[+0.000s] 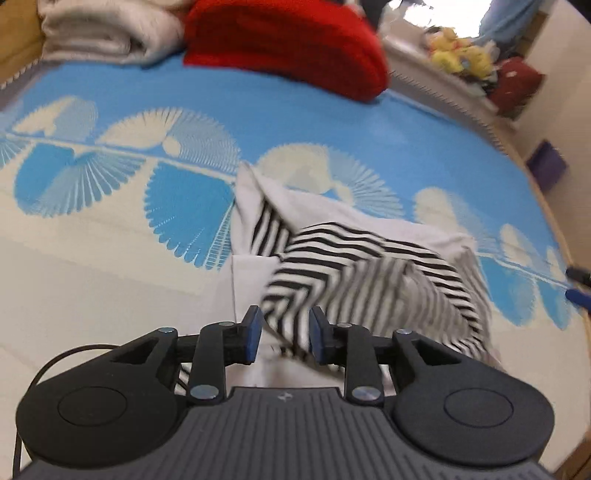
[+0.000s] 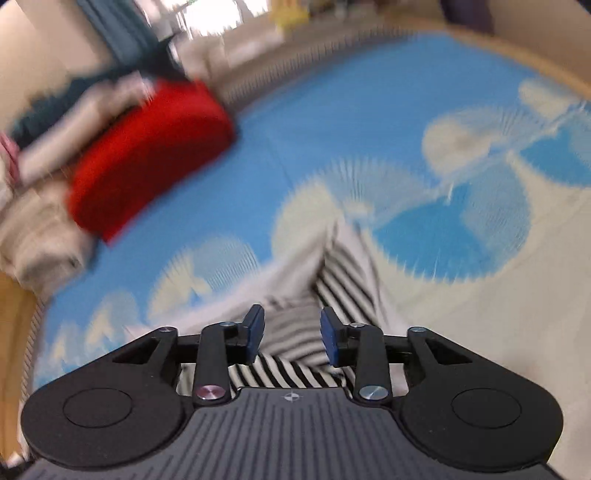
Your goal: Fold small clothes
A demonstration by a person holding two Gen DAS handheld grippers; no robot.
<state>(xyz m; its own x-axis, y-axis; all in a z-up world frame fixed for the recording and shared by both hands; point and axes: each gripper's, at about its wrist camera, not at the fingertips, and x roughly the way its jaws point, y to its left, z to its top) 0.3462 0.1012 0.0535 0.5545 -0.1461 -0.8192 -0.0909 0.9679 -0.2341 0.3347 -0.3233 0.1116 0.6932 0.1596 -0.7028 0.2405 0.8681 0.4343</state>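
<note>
**Both grippers over a rumpled striped garment**

The left gripper [image 1: 283,334] had its blue-padded fingers parted, with a fold of the small black-and-white striped cotton garment [image 1: 354,266] lying in the gap between them; whether the pads actually pinched the cloth could not be told from this view. The right gripper [image 2: 291,338] also stood with its jaws apart, hovering over the same garment, striped fabric showing between and beneath its fingers. That view was heavily motion-blurred.

The garment lay crumpled on the blue-and-cream fan-patterned bedspread [image 1: 332,122], just ahead of both grippers, with white panels turned up on its far side. Well beyond the garment sat a thick red folded blanket [image 1: 284,44], and beside that a stack of cream folded bedding [image 1: 107,29].

The garment looked light, thin and limp, likely to sag and bunch when lifted, not slippery or fragile. Taking hold at a hem edge or corner, one per gripper, would probably allow it to be spread flat.

No readable writing or brand showed; only a small moulded emblem marked each gripper body.
</note>
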